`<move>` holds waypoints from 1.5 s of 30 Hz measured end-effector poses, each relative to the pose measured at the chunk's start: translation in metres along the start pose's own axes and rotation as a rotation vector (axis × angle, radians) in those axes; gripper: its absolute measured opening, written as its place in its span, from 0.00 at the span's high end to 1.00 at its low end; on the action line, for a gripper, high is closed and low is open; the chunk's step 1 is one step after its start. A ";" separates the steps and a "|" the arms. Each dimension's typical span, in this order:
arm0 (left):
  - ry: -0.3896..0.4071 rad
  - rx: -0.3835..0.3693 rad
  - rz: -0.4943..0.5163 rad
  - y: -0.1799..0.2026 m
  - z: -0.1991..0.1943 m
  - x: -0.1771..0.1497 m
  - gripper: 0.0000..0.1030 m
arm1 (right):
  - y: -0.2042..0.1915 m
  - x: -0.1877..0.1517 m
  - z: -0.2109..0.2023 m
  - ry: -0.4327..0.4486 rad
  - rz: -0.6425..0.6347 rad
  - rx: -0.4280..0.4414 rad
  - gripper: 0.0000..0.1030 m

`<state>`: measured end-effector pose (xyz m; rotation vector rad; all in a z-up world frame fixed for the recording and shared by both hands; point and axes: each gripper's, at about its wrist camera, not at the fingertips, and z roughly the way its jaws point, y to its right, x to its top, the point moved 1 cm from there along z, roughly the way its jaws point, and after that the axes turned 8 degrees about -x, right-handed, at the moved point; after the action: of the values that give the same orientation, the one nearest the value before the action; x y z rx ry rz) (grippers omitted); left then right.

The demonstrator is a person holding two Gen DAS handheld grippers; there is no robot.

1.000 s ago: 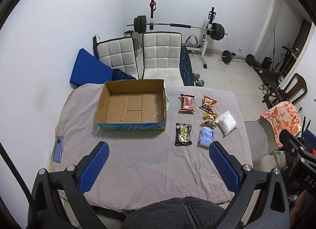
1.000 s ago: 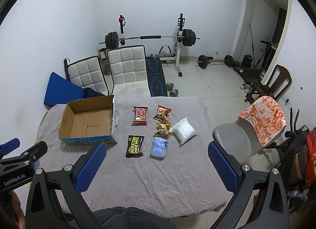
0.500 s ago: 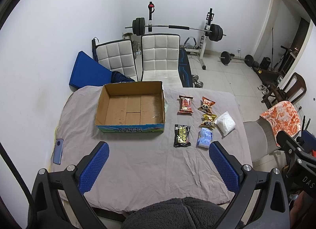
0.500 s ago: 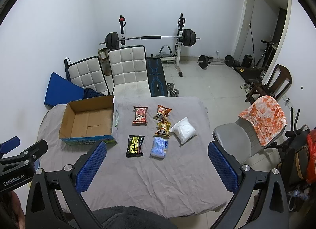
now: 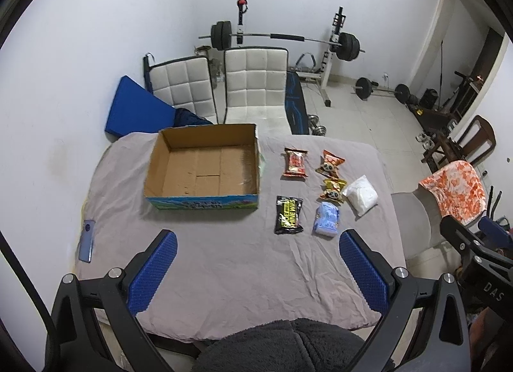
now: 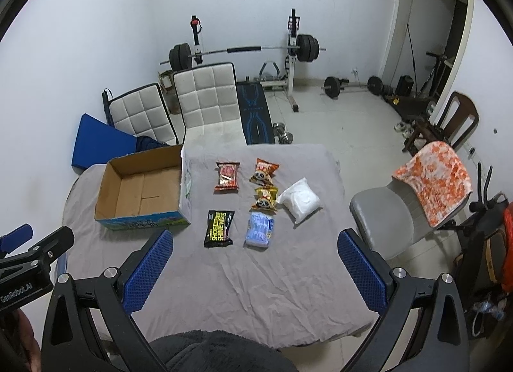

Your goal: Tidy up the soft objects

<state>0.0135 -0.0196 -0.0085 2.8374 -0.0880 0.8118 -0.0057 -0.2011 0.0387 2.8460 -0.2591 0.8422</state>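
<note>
An empty open cardboard box (image 5: 205,170) (image 6: 144,189) stands on the left of the grey-covered table (image 5: 240,263) (image 6: 256,275). To its right lie soft packs: a red pack (image 5: 295,163) (image 6: 227,177), an orange panda pack (image 5: 330,164) (image 6: 265,172), a yellow panda pack (image 5: 333,190) (image 6: 265,198), a white bag (image 5: 360,194) (image 6: 299,200), a black pack (image 5: 288,215) (image 6: 219,227) and a light blue pack (image 5: 327,219) (image 6: 259,229). My left gripper (image 5: 256,269) and right gripper (image 6: 253,267) are both open and empty, held high above the table's near part.
A phone (image 5: 87,240) lies at the table's left edge. Two white padded chairs (image 5: 253,86) and a blue mat (image 5: 138,109) stand behind the table. A grey chair with an orange towel (image 6: 433,179) stands at the right. A barbell rack (image 6: 243,51) is at the back wall.
The left wrist view has shifted slightly, so the box and packs sit a little lower left. The right gripper has hardly moved. Nothing on the table has moved.
</note>
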 end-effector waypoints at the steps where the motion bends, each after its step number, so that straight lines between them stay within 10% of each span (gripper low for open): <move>1: 0.000 -0.006 0.005 0.003 0.005 0.002 0.00 | 0.004 0.000 0.007 -0.012 0.009 0.000 0.00; 10: -0.094 -0.026 0.041 0.025 0.108 0.031 0.00 | 0.056 0.017 0.114 -0.152 0.087 -0.007 0.00; 27: -0.579 0.029 -0.008 0.029 0.428 -0.015 0.00 | 0.088 0.037 0.498 -0.480 -0.229 -0.035 0.00; 39: -0.699 0.029 -0.038 0.012 0.503 -0.051 0.02 | 0.051 0.022 0.590 -0.620 -0.445 -0.031 0.00; 45: -0.688 0.036 -0.037 0.007 0.515 -0.070 0.35 | 0.057 0.010 0.626 -0.735 -0.338 -0.019 0.15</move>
<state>0.2200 -0.1271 -0.4737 2.9993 -0.1138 -0.2003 0.3179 -0.3846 -0.4682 2.9273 0.1346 -0.2833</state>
